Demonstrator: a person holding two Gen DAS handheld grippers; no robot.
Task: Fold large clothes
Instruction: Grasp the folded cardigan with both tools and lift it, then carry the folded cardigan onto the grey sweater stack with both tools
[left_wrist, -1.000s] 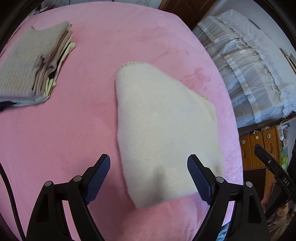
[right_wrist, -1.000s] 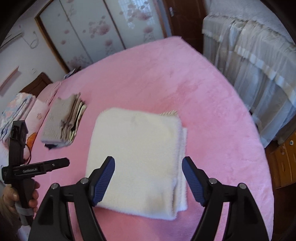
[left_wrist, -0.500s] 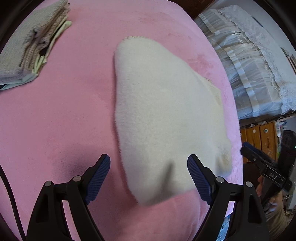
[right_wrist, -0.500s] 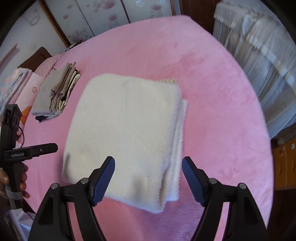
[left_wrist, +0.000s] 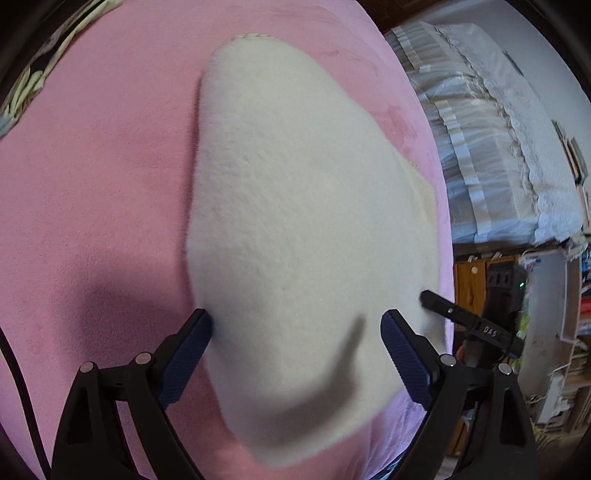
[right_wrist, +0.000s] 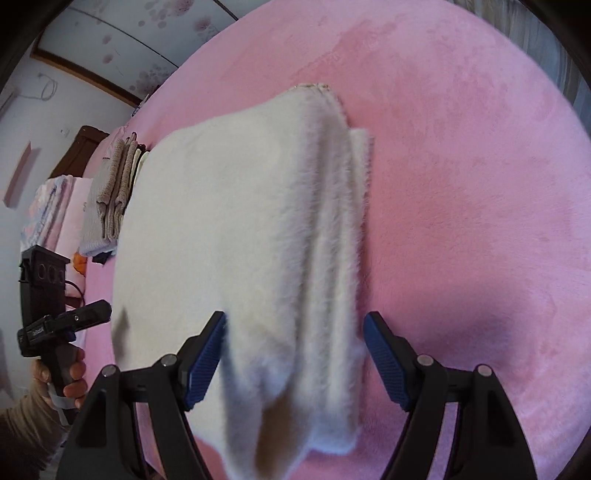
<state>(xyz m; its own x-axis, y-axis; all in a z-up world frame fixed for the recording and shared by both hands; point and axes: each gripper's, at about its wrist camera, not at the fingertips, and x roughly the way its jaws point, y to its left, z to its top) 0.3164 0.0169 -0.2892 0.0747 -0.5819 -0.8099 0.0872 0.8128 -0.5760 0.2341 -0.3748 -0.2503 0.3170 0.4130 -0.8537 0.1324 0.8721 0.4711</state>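
A folded cream fluffy garment (left_wrist: 295, 206) lies on the pink bed (left_wrist: 92, 184). My left gripper (left_wrist: 295, 332) is open, its jaws on either side of the garment's near left corner, close above the fabric. My right gripper (right_wrist: 295, 343) is open, its jaws on either side of the garment's (right_wrist: 240, 229) near right edge, where stacked folded layers show. The right gripper's tip (left_wrist: 469, 325) shows at the garment's right edge in the left wrist view. The left gripper (right_wrist: 70, 321) shows beside the garment's left edge in the right wrist view.
A stack of folded beige clothes (right_wrist: 110, 195) lies on the bed beyond the garment's left side. White curtains (left_wrist: 498, 129) and wooden drawers (left_wrist: 472, 280) stand past the bed's right edge. A wardrobe with flowered doors (right_wrist: 122, 48) is behind the bed.
Both grippers have moved forward and down to the garment's near edge, so it now fills each view. Both have stayed open.
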